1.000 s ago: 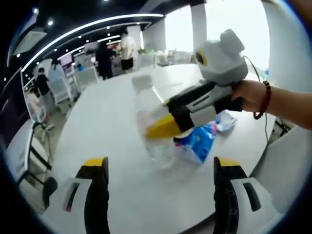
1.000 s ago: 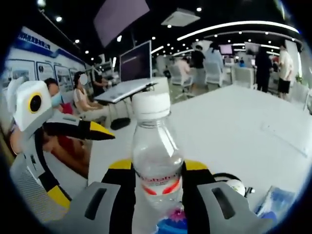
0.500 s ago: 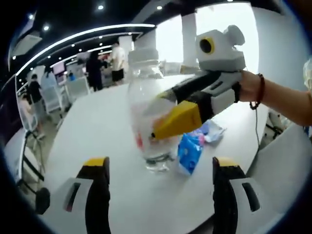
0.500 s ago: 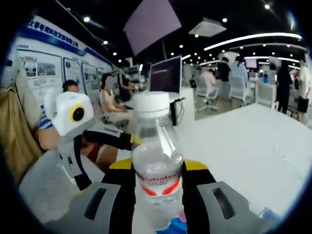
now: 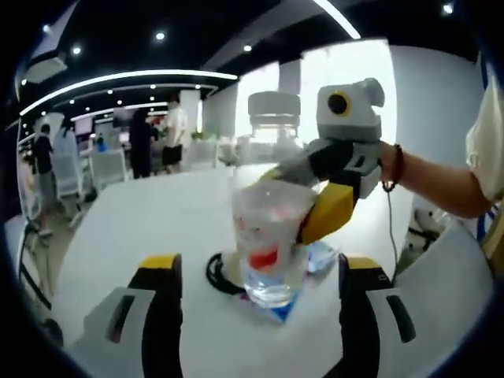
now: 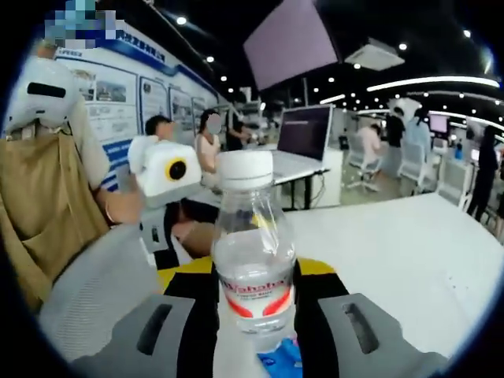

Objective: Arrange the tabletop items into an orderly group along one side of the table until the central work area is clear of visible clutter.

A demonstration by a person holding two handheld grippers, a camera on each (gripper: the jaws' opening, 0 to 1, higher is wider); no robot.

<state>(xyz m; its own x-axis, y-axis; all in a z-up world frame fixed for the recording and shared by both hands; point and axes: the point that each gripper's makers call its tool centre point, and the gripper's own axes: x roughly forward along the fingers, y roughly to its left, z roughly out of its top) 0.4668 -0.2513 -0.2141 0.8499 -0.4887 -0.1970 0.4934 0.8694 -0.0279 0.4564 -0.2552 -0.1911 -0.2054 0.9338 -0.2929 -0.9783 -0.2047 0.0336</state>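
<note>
A clear water bottle (image 5: 272,236) with a white cap and red label stands upright over the white table (image 5: 142,228). My right gripper (image 5: 303,193) reaches in from the right and is shut on its body. In the right gripper view the bottle (image 6: 256,260) rises between my right gripper's (image 6: 256,272) black-and-yellow jaws, pinched at the label. My left gripper (image 5: 260,264) stands open close in front of the bottle, its jaws wide apart with nothing held. The left gripper (image 6: 161,197) appears at the left, held by a hand.
A blue packet (image 5: 279,311) lies under and behind the bottle, with a black cable coil (image 5: 216,272) beside it on the table. A person in a tan apron (image 6: 47,197) stands at the left. Several people and office chairs fill the room behind.
The bottle, still in the right gripper, now sits upright and nearer to my left gripper. Both cameras have swung, bringing the cable coil and the apron into view.
</note>
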